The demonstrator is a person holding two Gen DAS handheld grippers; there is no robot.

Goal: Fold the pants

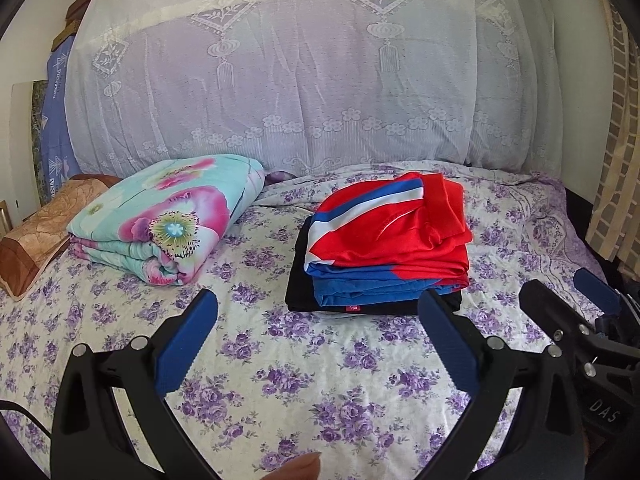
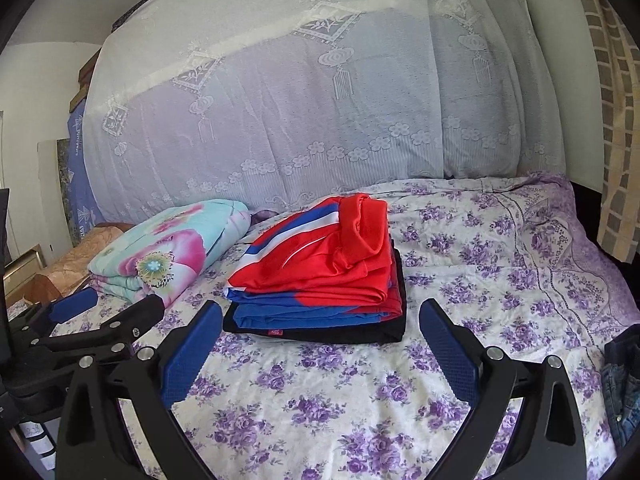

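A pair of blue jeans (image 2: pixel 622 392) lies bunched at the bed's right edge, only partly inside the right wrist view. A folded stack (image 1: pixel 384 248) sits mid-bed: a red, blue and white garment on top of a black one (image 2: pixel 320 334). My left gripper (image 1: pixel 319 298) hovers open over the sheet just in front of the stack, holding nothing. My right gripper (image 2: pixel 320 307) is open too, also in front of the stack and empty. Each gripper shows in the other's view: the right gripper (image 1: pixel 560 284) at the right, the left gripper (image 2: pixel 120 300) at the left.
The bed has a purple-flowered sheet (image 1: pixel 320 380). A folded floral quilt (image 1: pixel 160 216) and a brown pillow (image 1: pixel 36 232) lie at the left. A lace-covered pile (image 1: pixel 300 80) stands along the back. A fingertip (image 1: pixel 296 468) shows at the bottom edge.
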